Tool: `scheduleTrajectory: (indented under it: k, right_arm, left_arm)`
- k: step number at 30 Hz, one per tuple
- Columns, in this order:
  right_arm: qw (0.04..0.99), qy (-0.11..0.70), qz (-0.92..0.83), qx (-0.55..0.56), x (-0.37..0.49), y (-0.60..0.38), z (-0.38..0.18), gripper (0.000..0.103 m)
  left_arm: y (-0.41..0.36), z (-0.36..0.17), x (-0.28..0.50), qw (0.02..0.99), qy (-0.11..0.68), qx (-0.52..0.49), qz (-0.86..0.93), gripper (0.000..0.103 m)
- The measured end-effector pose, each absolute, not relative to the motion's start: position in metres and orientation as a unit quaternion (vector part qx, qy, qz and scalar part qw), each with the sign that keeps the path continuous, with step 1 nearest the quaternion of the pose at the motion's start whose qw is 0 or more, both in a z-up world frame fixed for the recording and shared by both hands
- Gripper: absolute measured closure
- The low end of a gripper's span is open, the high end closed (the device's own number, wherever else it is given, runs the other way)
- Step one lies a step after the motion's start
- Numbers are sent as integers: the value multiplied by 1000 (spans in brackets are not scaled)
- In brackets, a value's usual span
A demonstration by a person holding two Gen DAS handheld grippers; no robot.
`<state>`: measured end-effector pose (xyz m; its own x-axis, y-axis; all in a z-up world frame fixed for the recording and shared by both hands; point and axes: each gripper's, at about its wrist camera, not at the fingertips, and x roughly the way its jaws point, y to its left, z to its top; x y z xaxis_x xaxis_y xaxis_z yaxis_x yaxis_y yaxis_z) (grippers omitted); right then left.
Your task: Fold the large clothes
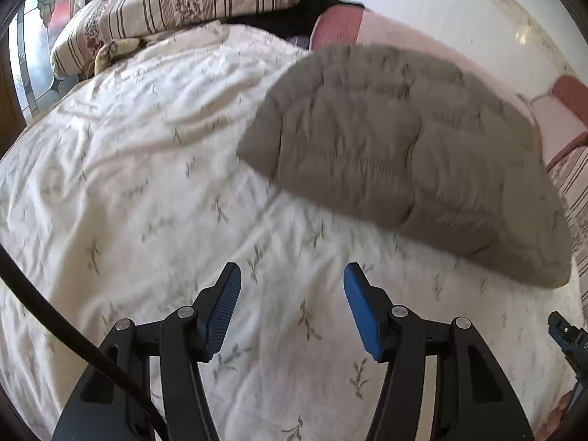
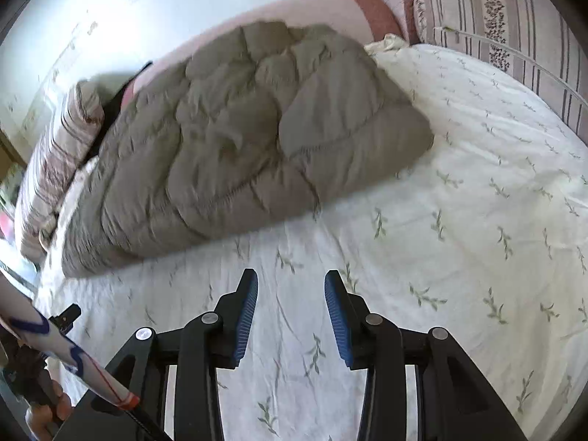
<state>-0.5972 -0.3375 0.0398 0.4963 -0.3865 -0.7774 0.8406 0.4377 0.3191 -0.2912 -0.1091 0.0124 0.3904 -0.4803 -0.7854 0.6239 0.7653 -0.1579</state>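
Observation:
A grey-brown quilted padded garment [image 1: 408, 169] lies folded in a thick bundle on the white leaf-print bedsheet [image 1: 147, 183]. It also shows in the right wrist view [image 2: 239, 147], ahead and to the left. My left gripper [image 1: 292, 275] is open and empty above the sheet, short of the garment's near edge. My right gripper [image 2: 291, 281] is open and empty, also above the sheet [image 2: 459, 202] just before the garment. Both views are slightly motion-blurred.
Striped floral pillows [image 1: 176, 3] lie at the head of the bed, also in the right wrist view [image 2: 507, 11]. A pink and red blanket [image 1: 367, 25] lies behind the garment. A white wall [image 1: 459, 7] bounds the far side. The other gripper [image 1: 567, 334] shows at the right edge.

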Motion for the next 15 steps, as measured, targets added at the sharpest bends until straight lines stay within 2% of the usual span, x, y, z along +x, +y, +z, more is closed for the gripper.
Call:
scheduleTrajectory:
  k: [5,8,13,15]
  right_arm:
    - [792,307,-377,370,-600,-342,39,60]
    - [793,270,-379,394,-612,-354,48,43]
    - [776,208,-385,454,-639,-387,53,42]
    - [763,177,-391,483,-652,-399,50,38]
  left_arm:
    - [-113,5,-290,827,444,88,-333,45]
    - [-114,17,-279,828,435,68,-346,45]
    - [-115,30,-243,823,449,11,-346,42]
    - [-113,31,-227,818,464,-20,-339,42]
